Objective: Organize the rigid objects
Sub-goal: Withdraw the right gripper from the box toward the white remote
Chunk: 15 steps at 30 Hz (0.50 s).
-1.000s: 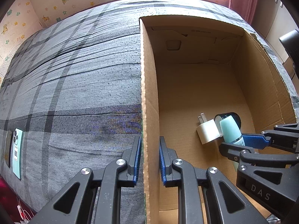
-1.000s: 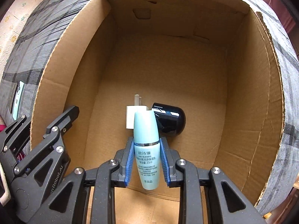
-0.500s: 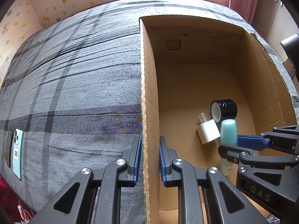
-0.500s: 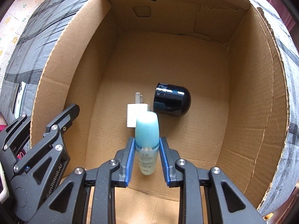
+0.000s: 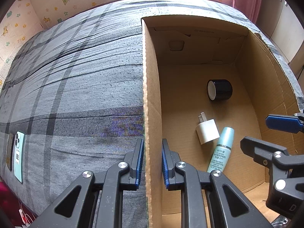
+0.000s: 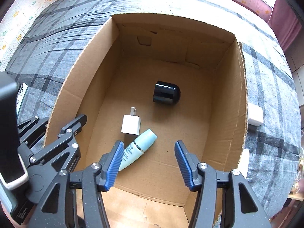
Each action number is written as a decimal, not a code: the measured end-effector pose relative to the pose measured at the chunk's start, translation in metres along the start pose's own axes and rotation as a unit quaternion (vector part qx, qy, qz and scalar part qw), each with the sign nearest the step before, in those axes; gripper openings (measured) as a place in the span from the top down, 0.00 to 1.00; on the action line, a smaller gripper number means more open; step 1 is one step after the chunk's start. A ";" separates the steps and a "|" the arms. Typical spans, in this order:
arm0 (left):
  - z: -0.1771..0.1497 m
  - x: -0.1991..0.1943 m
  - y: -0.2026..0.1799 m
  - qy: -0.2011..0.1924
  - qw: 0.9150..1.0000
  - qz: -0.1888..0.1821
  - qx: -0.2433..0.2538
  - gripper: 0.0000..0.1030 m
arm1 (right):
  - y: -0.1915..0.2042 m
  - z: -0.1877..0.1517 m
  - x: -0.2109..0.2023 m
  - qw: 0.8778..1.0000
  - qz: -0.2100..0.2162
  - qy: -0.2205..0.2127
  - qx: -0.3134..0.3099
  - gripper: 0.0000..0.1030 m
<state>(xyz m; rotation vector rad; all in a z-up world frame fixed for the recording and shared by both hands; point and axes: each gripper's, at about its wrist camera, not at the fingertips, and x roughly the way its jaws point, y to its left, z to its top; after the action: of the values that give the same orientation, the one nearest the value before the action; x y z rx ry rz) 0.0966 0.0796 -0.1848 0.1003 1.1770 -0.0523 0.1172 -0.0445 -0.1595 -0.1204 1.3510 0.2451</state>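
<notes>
Bottle lay on the box floor — right fingers spread open

The pale-blue bottle (image 6: 137, 149) touched the white charger (image 6: 131, 127) inside the cardboard box (image 6: 228, 114); the left gripper (image 5: 151, 163) clamped the box's left wall, the right gripper (image 6: 148, 163) empty above.

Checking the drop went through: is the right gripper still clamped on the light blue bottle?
No, the right gripper is open, and the light blue bottle lies on the box floor.

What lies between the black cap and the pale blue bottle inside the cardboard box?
The white charger plug lies between black cap and blue bottle; both wrist views show it.
</notes>
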 end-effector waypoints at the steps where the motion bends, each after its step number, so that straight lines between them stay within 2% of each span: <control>1: 0.000 0.000 0.000 0.000 1.000 0.000 -0.001 0.80 | 0.001 0.002 -0.005 1.000 -0.002 -0.002 0.002 0.38; 5: 0.000 0.000 0.001 0.001 1.000 -0.002 -0.002 0.80 | -0.002 0.001 -0.016 1.000 -0.004 -0.017 0.000 0.20; 10: 0.001 0.000 0.001 0.001 1.000 0.000 -0.001 0.80 | -0.010 -0.001 -0.034 0.999 -0.017 -0.036 -0.005 0.14; 12: 0.001 0.000 -0.001 0.001 1.000 0.002 0.000 0.80 | -0.016 -0.001 -0.043 0.999 -0.012 -0.046 -0.005 0.06; 15: 0.001 0.000 -0.001 0.001 1.000 0.002 0.001 0.80 | -0.029 -0.004 -0.058 0.998 -0.020 -0.058 -0.008 0.04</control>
<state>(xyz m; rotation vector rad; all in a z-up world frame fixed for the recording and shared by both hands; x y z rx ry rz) 0.0974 0.0782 -0.1849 0.1043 1.1797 -0.0487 0.1088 -0.0793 -0.1053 -0.1444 1.2311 0.2266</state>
